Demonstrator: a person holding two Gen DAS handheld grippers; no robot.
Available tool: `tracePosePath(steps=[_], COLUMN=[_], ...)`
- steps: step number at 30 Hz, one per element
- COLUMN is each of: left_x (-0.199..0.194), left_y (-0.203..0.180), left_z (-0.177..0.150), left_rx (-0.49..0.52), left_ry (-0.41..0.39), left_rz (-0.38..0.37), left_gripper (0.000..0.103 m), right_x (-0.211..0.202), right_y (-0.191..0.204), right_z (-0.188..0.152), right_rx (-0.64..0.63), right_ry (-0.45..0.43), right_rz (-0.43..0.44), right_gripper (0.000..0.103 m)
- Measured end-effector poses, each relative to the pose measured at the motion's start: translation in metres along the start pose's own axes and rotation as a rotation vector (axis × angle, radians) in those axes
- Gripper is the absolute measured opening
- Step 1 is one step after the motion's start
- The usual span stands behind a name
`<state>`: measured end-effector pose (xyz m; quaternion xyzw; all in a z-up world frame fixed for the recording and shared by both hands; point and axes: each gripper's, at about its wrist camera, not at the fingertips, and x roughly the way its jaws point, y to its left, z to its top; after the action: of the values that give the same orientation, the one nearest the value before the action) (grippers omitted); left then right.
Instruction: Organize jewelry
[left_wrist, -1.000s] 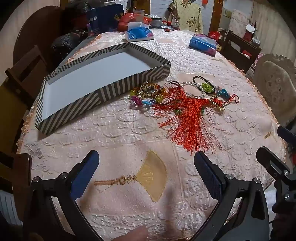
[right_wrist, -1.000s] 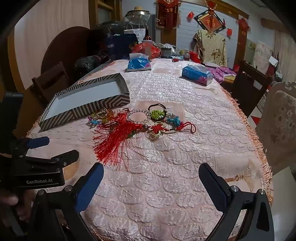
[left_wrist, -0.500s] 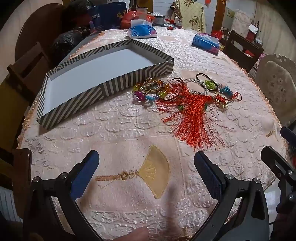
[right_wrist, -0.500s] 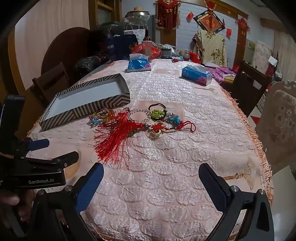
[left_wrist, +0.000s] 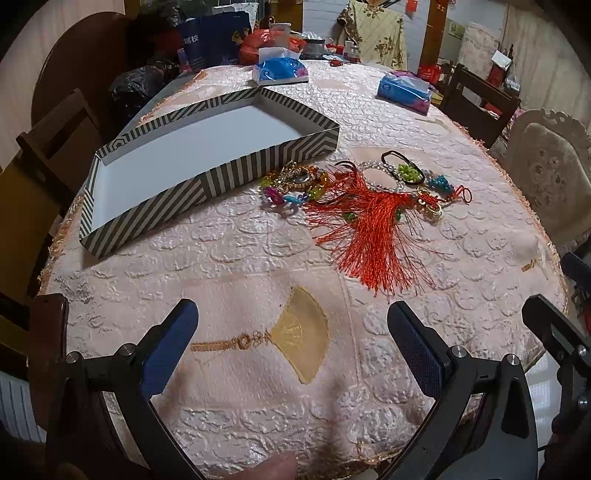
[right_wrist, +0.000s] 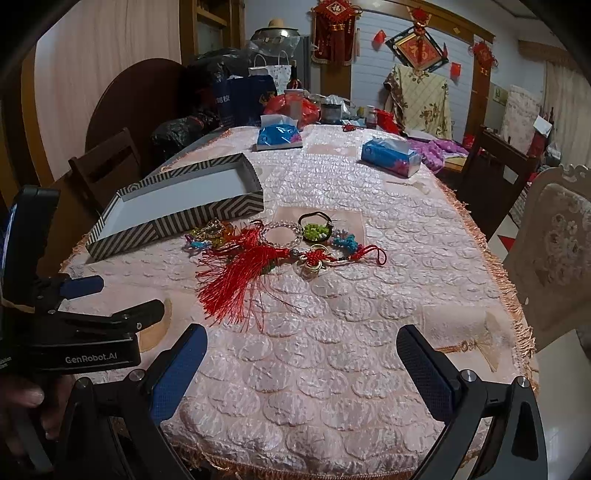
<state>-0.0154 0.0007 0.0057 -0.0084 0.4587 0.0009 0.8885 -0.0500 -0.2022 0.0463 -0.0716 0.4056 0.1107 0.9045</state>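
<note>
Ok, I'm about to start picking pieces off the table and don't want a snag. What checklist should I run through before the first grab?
1. Left gripper open, holding nothing: ok.
2. Right gripper open, holding nothing: ok.
3. Box open, inside bare: ok.
4. Jewelry lying apart, piece by piece: not ok; red tassel threads overlap the bead bracelet and neighbours.
5. Grippers apart from each other: ok, side by side at the table's near edge.
6. Whether the pieces are knotted together: cannot tell.
</note>
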Motion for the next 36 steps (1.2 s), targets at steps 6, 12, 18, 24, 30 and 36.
tracePosePath(steps=[6, 12, 18, 24, 30, 36], left_x=[-0.002, 0.004, 0.009, 0.018, 0.027, 0.032], left_y=[0.004, 0.006, 0.004, 0.002, 0.002, 0.001], left_z=[-0.001, -0.002, -0.002, -0.001, 0.001, 0.003], left_rx=[-0.013, -0.019, -0.009, -0.002, 0.000, 0.005], left_ry=[-0.002, 0.011, 0.022, 0.040, 0.059, 0.067], left_rz=[0.014, 0.023, 0.024, 0.027, 0.031, 0.029], left_gripper=[0.103, 0.103, 0.103, 0.103, 0.103, 0.103], right_x=[-0.001, 0.003, 0.008, 0.018, 0.027, 0.033], right_y=[0.003, 0.003, -0.002, -0.013, -0.018, -0.020], right_z=[0.001, 0.002, 0.002, 0.004, 0.005, 0.005], right_rx=[0.000, 0.006, 0.015, 0.041, 0.056, 0.063], right_ry=[-0.008, -0.008, -0.002, 0.009, 0.022, 0.032], right_rz=[0.007, 0.015, 0.015, 0.013, 0.013, 0.016], right_gripper=[0.103, 0.103, 0.103, 0.103, 0.103, 0.103])
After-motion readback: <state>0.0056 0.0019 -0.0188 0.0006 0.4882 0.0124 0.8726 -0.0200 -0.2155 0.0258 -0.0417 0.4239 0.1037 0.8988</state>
